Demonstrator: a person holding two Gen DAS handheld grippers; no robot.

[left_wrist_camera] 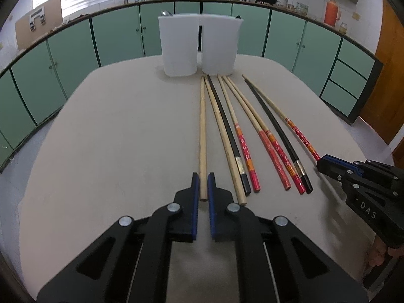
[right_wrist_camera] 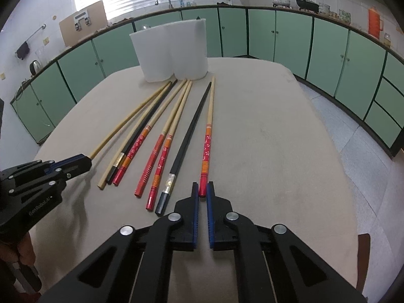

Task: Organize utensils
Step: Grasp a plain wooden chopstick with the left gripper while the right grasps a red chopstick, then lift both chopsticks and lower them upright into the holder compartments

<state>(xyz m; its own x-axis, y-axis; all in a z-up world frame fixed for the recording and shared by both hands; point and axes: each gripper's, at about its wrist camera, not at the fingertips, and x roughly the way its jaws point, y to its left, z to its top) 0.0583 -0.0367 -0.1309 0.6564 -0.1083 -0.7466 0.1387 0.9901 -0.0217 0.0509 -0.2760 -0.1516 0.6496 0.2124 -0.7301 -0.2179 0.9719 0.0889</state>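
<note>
Left gripper (left_wrist_camera: 203,184) slants down, pinching the near end of a plain wooden chopstick (left_wrist_camera: 202,131). Right gripper (right_wrist_camera: 201,189), equally tilted, pinches a red-handled chopstick (right_wrist_camera: 207,146). Both chopsticks run toward 12 o'clock, where two white containers (left_wrist_camera: 199,45) stand on the table (left_wrist_camera: 113,139).

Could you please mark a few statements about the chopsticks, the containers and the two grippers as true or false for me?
1. The left gripper is closed on a plain wooden chopstick. True.
2. The right gripper is empty. False: it is shut on the red end of a red-patterned chopstick.
3. Two white containers stand at the far end of the table. True.
4. All the chopsticks are black. False: only two black chopsticks lie there; the rest are wooden, some with red ends.
</note>
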